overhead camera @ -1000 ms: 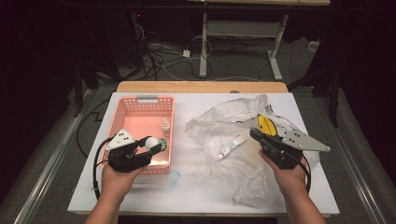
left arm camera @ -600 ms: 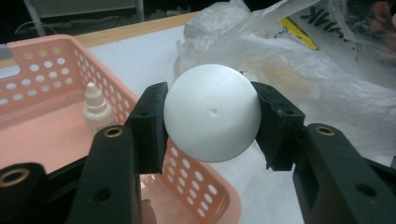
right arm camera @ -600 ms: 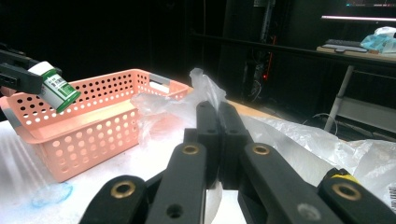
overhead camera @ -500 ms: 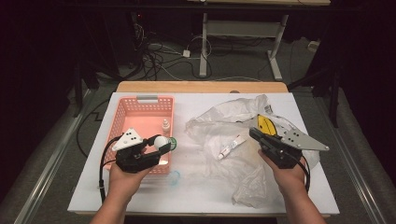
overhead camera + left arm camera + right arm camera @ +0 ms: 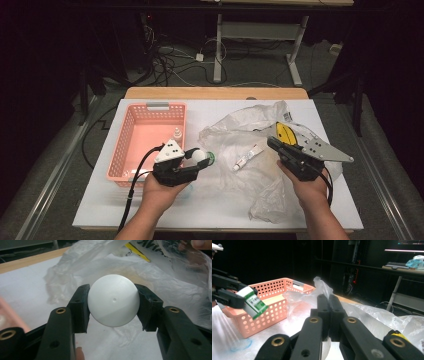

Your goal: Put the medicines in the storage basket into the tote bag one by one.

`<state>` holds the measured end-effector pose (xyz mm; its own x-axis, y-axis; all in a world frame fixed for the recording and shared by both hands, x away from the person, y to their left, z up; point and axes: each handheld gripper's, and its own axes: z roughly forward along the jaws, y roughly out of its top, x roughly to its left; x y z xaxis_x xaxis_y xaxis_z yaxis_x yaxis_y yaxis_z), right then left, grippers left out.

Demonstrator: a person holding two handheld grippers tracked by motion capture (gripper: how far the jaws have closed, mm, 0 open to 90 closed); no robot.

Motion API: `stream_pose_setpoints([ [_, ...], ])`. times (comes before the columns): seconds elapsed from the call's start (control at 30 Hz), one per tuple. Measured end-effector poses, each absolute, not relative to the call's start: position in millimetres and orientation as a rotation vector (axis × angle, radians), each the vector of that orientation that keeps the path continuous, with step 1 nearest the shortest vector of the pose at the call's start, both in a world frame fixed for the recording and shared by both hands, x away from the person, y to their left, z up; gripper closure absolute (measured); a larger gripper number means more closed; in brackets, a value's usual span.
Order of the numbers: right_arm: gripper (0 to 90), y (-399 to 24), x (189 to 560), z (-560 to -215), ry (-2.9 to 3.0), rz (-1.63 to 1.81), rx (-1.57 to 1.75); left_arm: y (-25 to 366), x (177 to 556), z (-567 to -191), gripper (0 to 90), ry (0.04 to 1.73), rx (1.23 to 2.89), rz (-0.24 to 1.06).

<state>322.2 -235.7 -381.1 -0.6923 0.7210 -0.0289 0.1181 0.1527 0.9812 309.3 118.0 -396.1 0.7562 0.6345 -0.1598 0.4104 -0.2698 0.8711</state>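
We are in a lab or test room, dark beyond one lit spot. We see a white board [image 5: 150, 210] laid on a wooden table [image 5: 215, 93], loose cables [image 5: 170, 62] tangled on the grey floor [image 5: 65, 150], bare desk legs [image 5: 218, 45] behind, and a far desk with a keyboard [image 5: 397, 264] under a strip light.

White bottle [image 5: 113, 303] with a green-and-white label; pink perforated basket [image 5: 131, 145] near the table's left edge; clear, milky plastic bag [image 5: 260, 175] towards its right edge; black grippers; white tabletop [image 5: 210, 205].
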Motion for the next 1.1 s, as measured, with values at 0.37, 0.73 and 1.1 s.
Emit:
stream_pose_setpoints([
  [0.37, 90.0, -236, 323, -382, 1.932, 1.576, 0.797, 70, 326, -408, 49.0, 0.754, 1.950, 0.230],
  [0.73, 90.0, -237, 323, -383, 1.936, 1.578, 0.798, 40, 342, -422, 49.0, 0.747, 1.961, 0.213],
  [1.1, 90.0, -239, 324, -383, 1.929, 1.576, 0.807, 12, 354, -441, 48.9, 0.727, 1.985, 0.185],
])
